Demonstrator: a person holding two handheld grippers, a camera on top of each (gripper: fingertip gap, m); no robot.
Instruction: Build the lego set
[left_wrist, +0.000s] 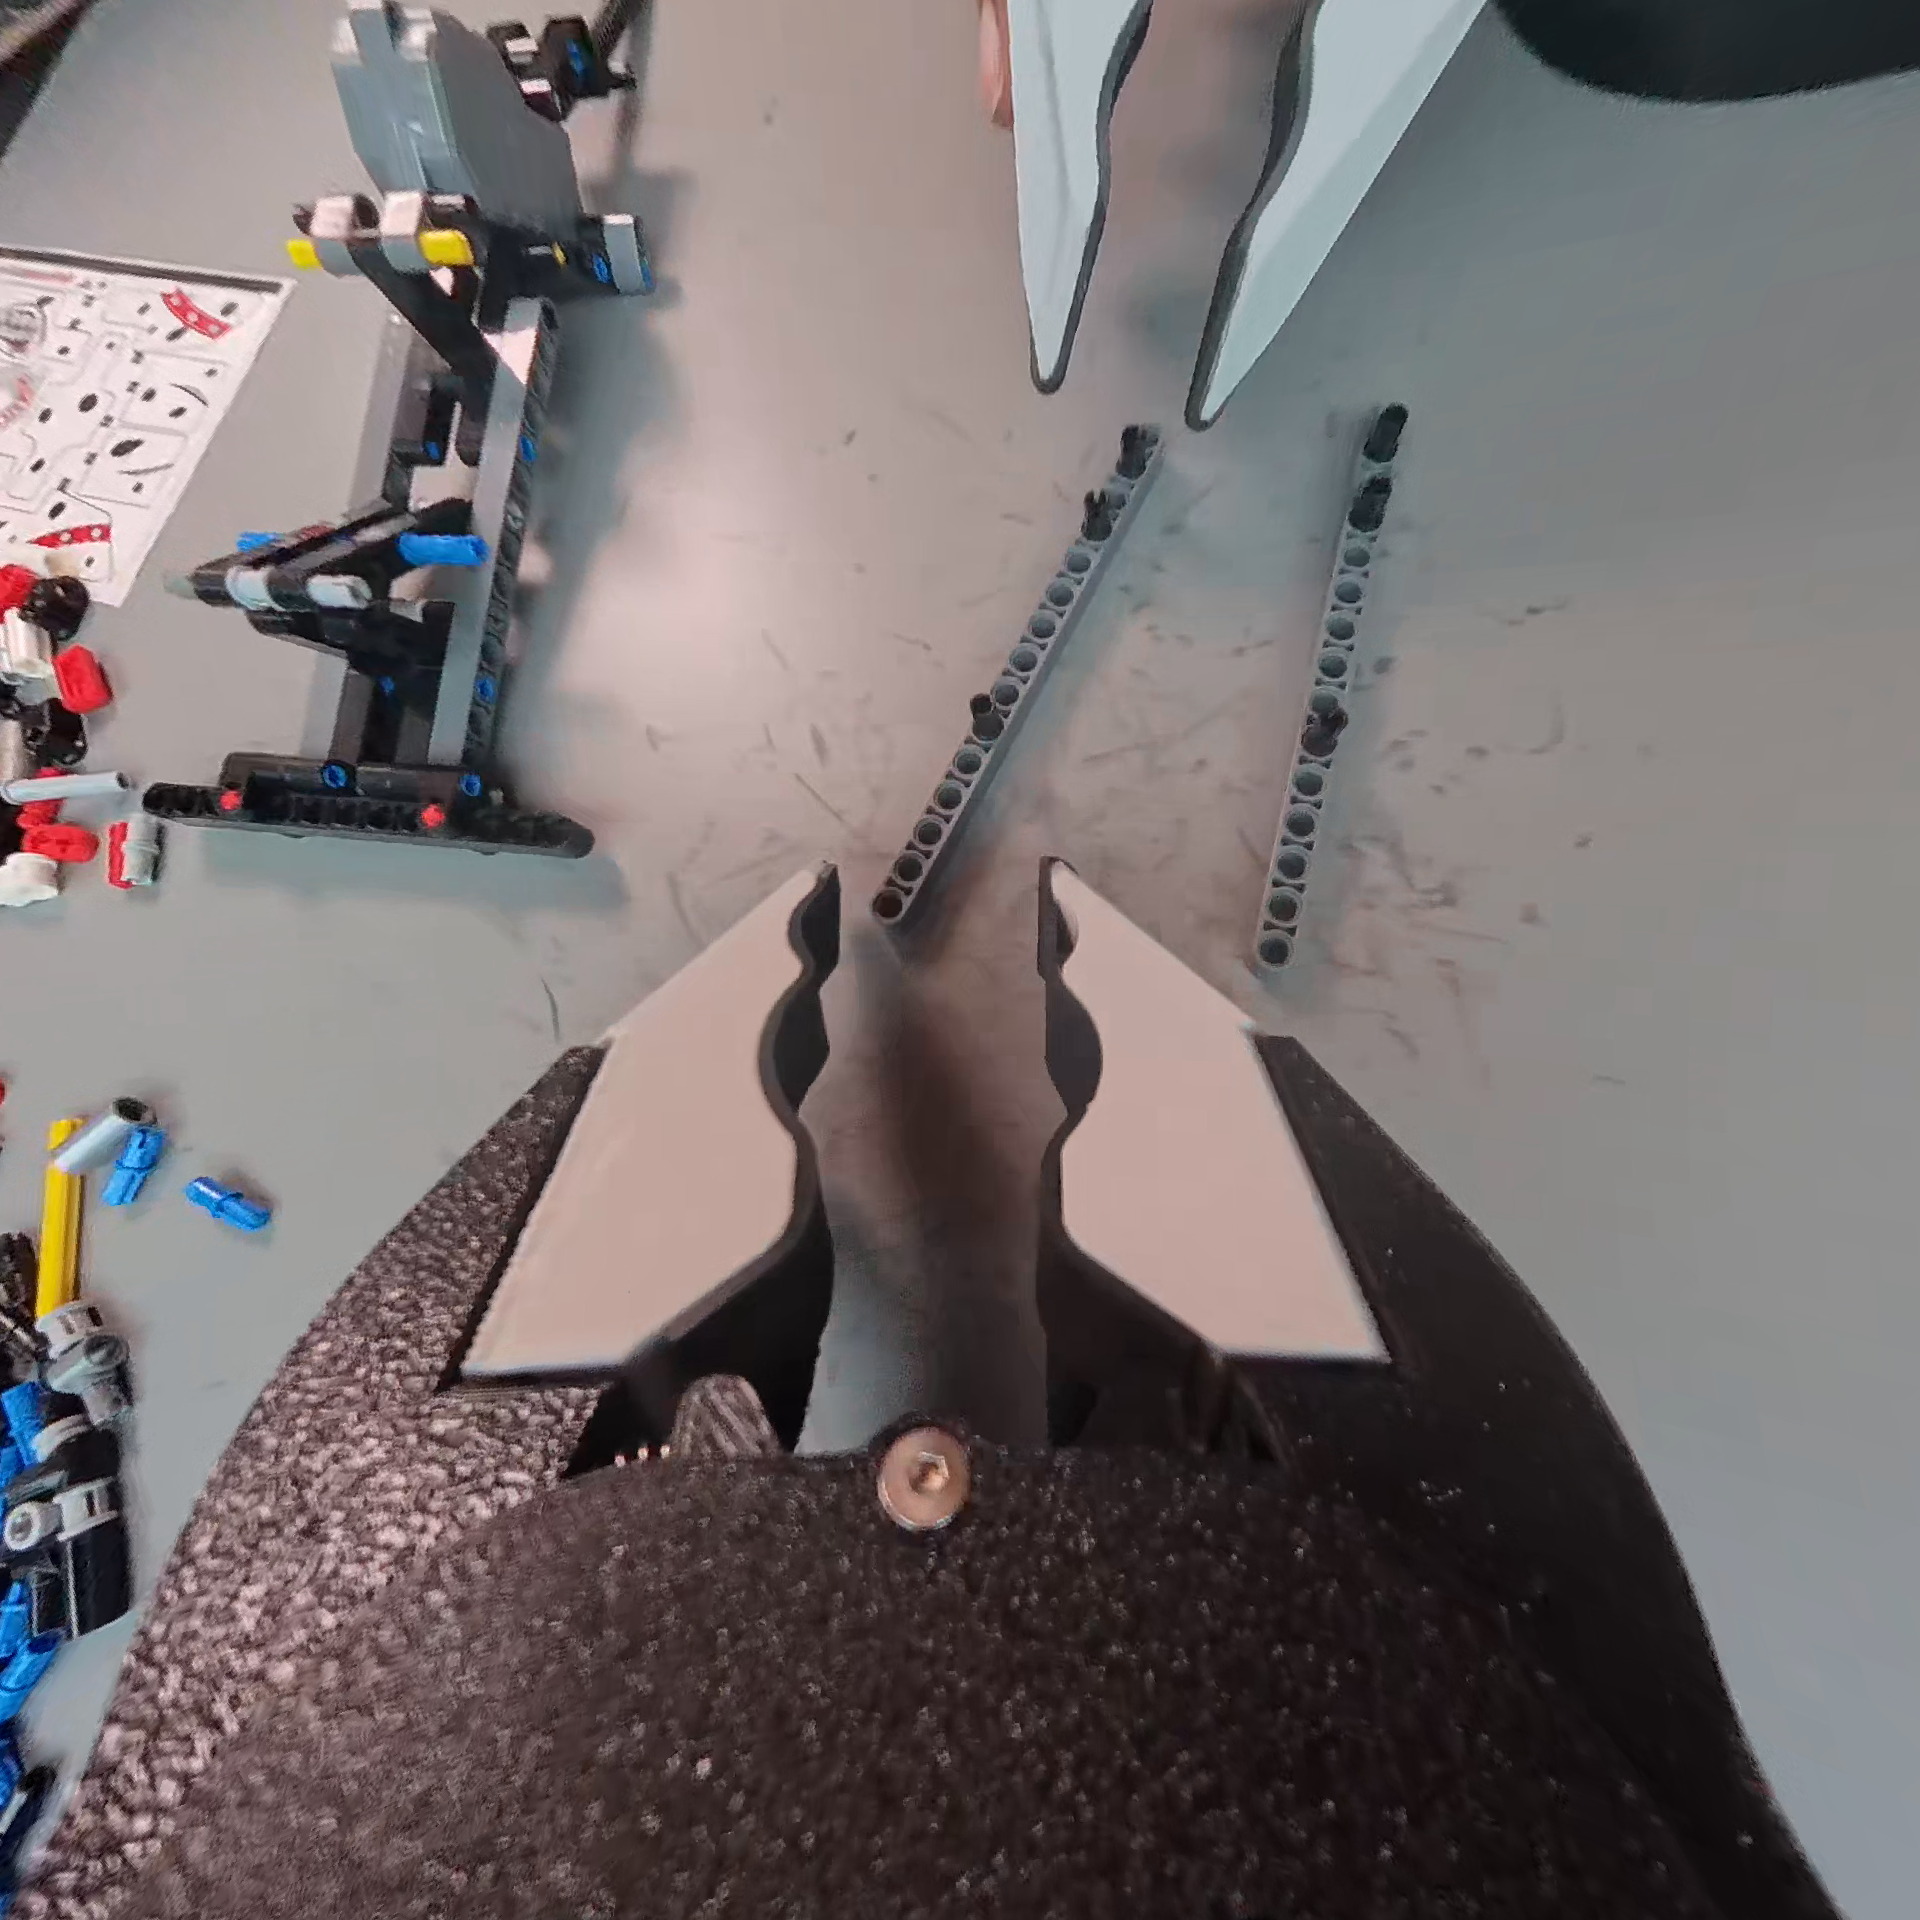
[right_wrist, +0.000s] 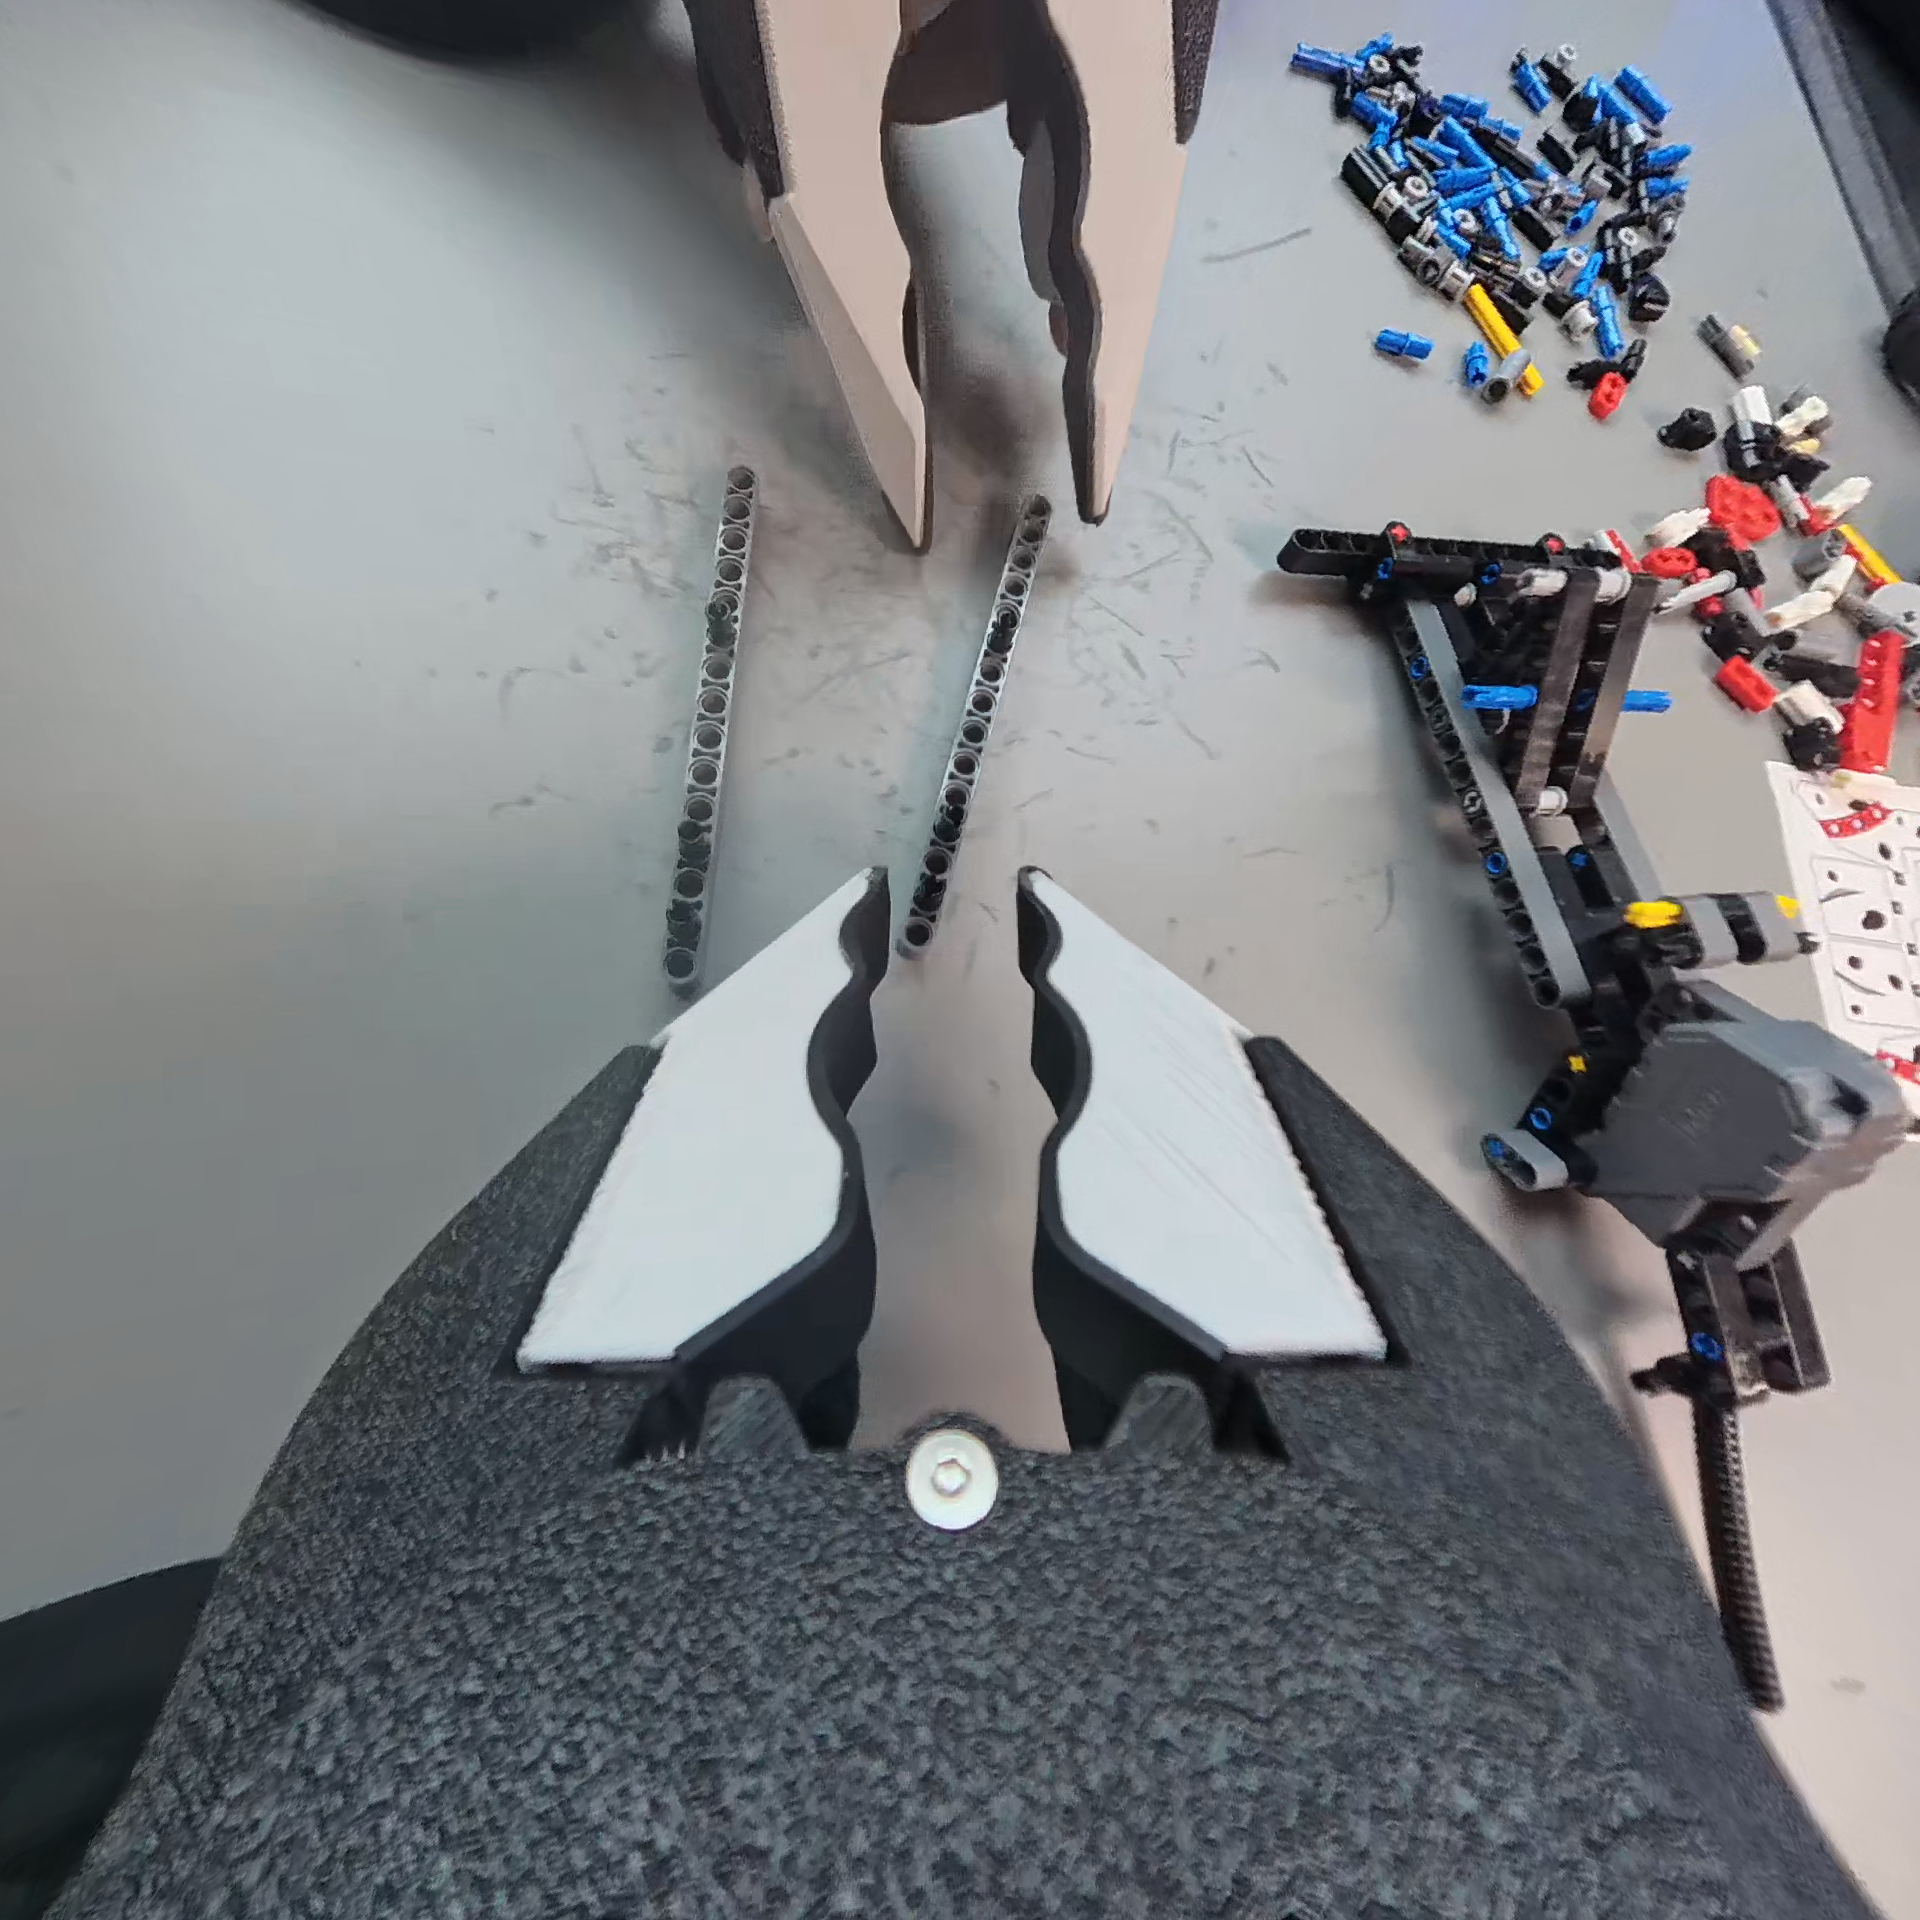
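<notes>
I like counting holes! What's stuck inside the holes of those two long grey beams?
Small black pins sit in a few holes of each grey beam; most holes are empty. How deep they go is hidden.

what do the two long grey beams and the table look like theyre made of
The two long grey beams look like moulded plastic, matte, with an even row of round holes and black pins pushed in. The table seems a smooth grey laminate or coated board, with a faint sheen and many dark scuffs; which, I cannot tell.

No writing can be made out; the white instruction sheet (left_wrist: 114, 405) at the left shows only part diagrams
</notes>
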